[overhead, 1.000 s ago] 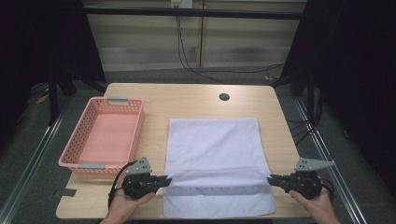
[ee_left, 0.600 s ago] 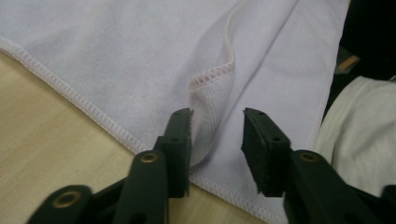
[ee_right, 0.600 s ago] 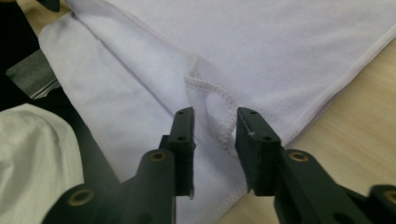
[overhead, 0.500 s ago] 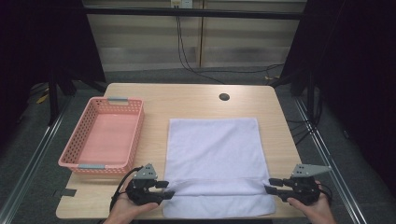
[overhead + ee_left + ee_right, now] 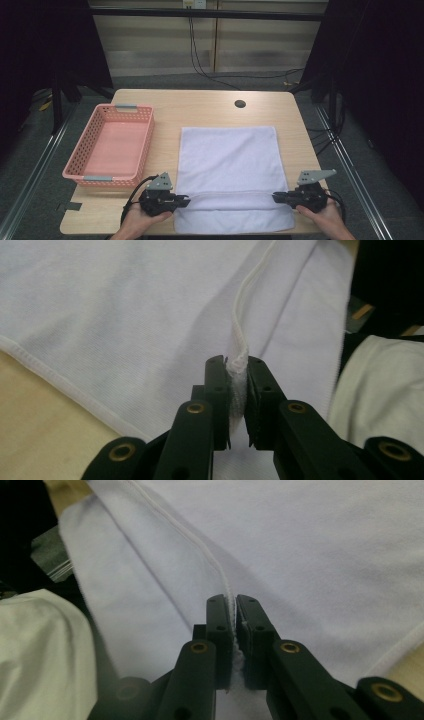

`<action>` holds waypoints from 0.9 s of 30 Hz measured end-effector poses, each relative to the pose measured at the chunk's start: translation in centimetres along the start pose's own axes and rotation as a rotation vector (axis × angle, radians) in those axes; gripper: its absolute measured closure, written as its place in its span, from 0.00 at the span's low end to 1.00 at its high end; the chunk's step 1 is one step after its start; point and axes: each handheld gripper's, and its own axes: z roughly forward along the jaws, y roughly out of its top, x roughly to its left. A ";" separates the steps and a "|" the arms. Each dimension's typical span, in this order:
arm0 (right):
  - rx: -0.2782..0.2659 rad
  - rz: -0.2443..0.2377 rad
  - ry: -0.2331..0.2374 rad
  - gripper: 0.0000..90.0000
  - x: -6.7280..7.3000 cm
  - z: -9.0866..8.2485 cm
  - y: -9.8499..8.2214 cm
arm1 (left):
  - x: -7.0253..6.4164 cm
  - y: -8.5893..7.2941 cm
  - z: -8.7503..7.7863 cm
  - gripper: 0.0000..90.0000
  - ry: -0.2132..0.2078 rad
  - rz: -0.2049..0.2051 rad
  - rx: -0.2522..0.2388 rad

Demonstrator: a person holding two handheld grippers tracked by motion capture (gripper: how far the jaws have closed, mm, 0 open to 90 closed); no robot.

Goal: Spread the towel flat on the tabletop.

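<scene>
Folding of a white towel [image 5: 228,160], early stage. The towel lies flat on the bench [image 5: 200,107] in the centre and lower centre of the high view, its near strip already turned up into a raised ridge that runs across the lower part of the frame.

The left claw [image 5: 184,200], at the lower left of that ridge, has just been closing; the left gripper view shows its jaws pinched on the bunched hem of the towel [image 5: 238,357]. The right claw [image 5: 276,196], at the lower right end of the ridge, has likewise just been closing; in the right gripper view its jaws stand nearly together with the towel's edge [image 5: 232,611] clamped between them. Each claw is held in one hand of the person, whose forearms enter at the bottom of the high view.

Progress, as judged: both near corners are taken, so the grasp is done; the carry of the near edge toward the far edge, the release and any further fold remain.

Container: a pink basket [image 5: 75,170] stands at the left of the high view, just beside the towel but apart from it. Nothing lies inside it.
</scene>
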 end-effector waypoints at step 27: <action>-0.043 -0.003 -0.093 0.65 -1.9 2.2 2.4 | 4.2 3.9 3.0 0.70 0.134 -0.123 -0.018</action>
